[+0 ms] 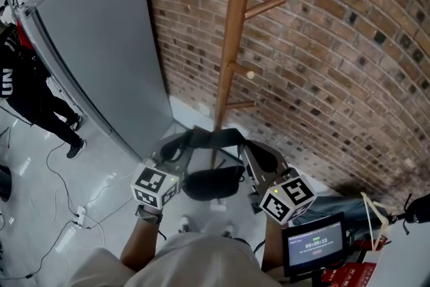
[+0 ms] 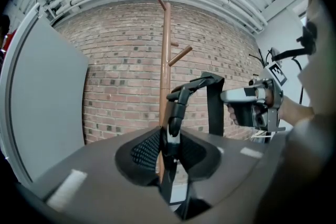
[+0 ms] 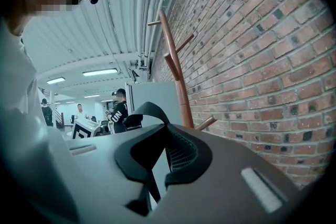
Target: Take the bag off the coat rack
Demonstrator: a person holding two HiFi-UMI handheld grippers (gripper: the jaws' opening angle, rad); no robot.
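Observation:
A wooden coat rack (image 1: 232, 44) with bare pegs stands against the brick wall. In front of it I hold a black bag strap (image 1: 215, 138) stretched between both grippers, and the black bag (image 1: 213, 183) hangs below it, off the pegs. My left gripper (image 1: 176, 148) is shut on the strap's left end; in the left gripper view a thick part of the strap (image 2: 178, 105) rises from between the jaws (image 2: 170, 147) toward the right gripper (image 2: 224, 96). My right gripper (image 1: 250, 147) is shut on the other end; the strap (image 3: 149, 110) arches up from its jaws (image 3: 165, 157). The coat rack (image 3: 176, 68) is beyond.
A tall grey panel (image 1: 101, 44) leans at the left of the rack. A person in black (image 1: 27, 91) stands at the far left, with cables (image 1: 74, 215) on the floor. A small screen (image 1: 314, 243) sits at my lower right. Other people (image 3: 119, 110) stand further off.

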